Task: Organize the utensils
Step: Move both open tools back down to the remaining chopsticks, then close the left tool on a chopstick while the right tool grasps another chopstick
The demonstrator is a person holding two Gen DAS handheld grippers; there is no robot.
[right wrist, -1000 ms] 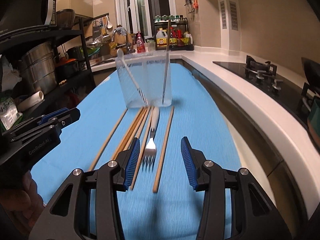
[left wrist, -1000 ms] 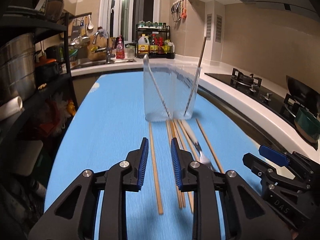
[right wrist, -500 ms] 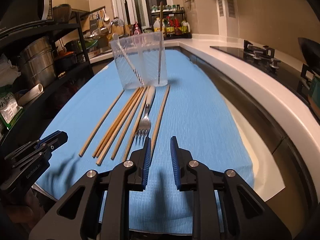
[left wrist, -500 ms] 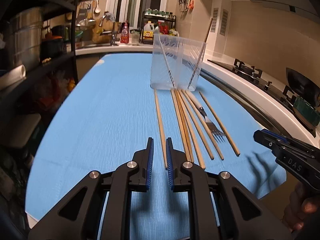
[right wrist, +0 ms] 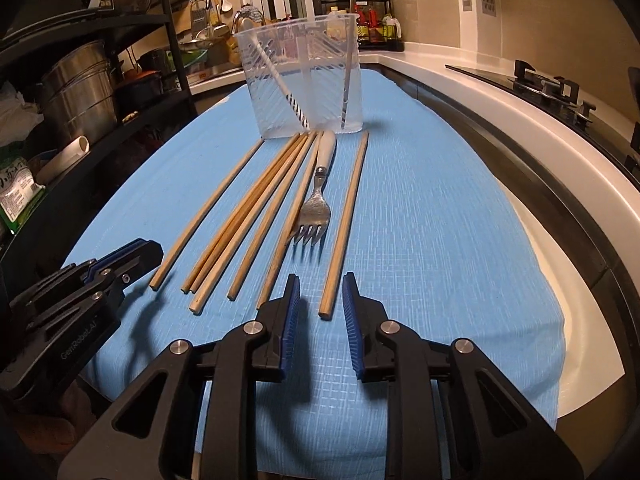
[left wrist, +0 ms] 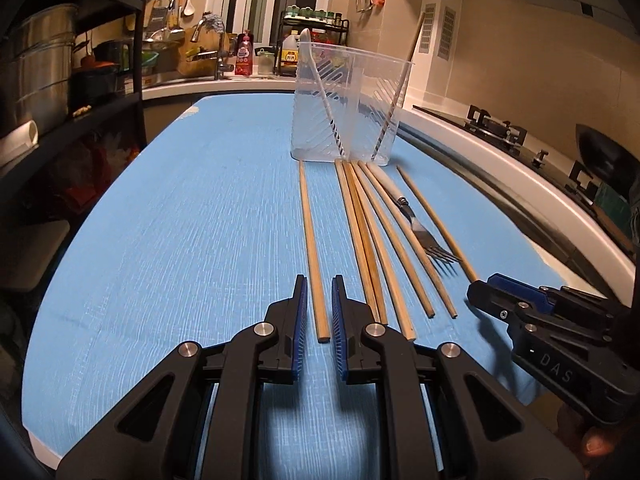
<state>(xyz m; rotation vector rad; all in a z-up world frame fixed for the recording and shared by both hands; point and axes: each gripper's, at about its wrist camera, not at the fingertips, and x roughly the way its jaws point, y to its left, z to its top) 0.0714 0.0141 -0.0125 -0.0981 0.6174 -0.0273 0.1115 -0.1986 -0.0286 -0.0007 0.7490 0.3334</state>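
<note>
Several wooden chopsticks [left wrist: 362, 236] and a white-handled fork [right wrist: 316, 204] lie side by side on a blue cloth [left wrist: 180, 220], in front of a clear plastic holder [left wrist: 352, 100]. The holder has a striped-handled utensil in its left half and one chopstick in its right half. My left gripper [left wrist: 319, 284] hovers low over the near end of the leftmost chopstick [left wrist: 314, 256]. Its jaws are a narrow gap apart and the pads do not touch the stick. My right gripper [right wrist: 320, 280] stands open just behind the near end of the rightmost chopstick [right wrist: 344, 224].
A black rack with steel pots [left wrist: 40, 80] runs along the left. A white counter edge [right wrist: 520, 128] and a gas hob [left wrist: 500, 132] run along the right. The sink and bottles [left wrist: 244, 56] are at the back. The cloth's near edge lies just below both grippers.
Both grippers have drawn back from the holder and sunk toward the cloth, to the near ends of the chopsticks. Both pairs of jaws stand narrower than a second ago.
</note>
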